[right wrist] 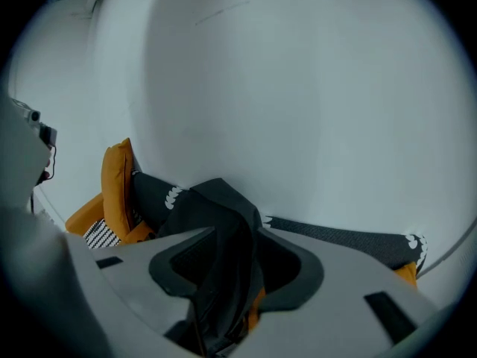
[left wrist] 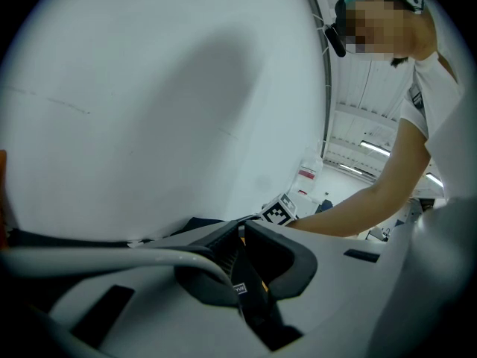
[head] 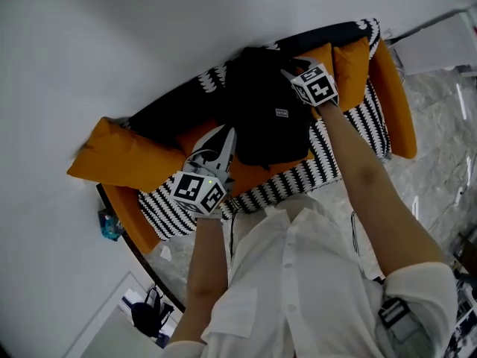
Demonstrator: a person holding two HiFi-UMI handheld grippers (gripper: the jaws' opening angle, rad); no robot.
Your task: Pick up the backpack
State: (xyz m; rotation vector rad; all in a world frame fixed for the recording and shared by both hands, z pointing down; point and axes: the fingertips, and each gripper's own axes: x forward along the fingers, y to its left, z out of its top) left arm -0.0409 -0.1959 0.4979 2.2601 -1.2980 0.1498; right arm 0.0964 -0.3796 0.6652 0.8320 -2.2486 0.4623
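Observation:
A black backpack [head: 264,118] lies against the back of an orange sofa [head: 123,162]. My left gripper [head: 226,134] is at the pack's lower left side. In the left gripper view the left gripper [left wrist: 240,237] is shut on a thin black strap [left wrist: 252,289] that bears a small label. My right gripper [head: 288,70] is at the pack's top right corner. In the right gripper view the right gripper [right wrist: 235,258] stands wide, and a fold of the backpack's [right wrist: 216,215] black fabric rises between the jaws without being pinched.
The sofa has a black-and-white striped cover [head: 298,177], orange cushions [head: 350,62] and a white wall [head: 112,43] right behind it. A blue object [head: 112,226] and a dark bag [head: 145,315] lie on the floor at the left. Marble floor [head: 440,148] is at the right.

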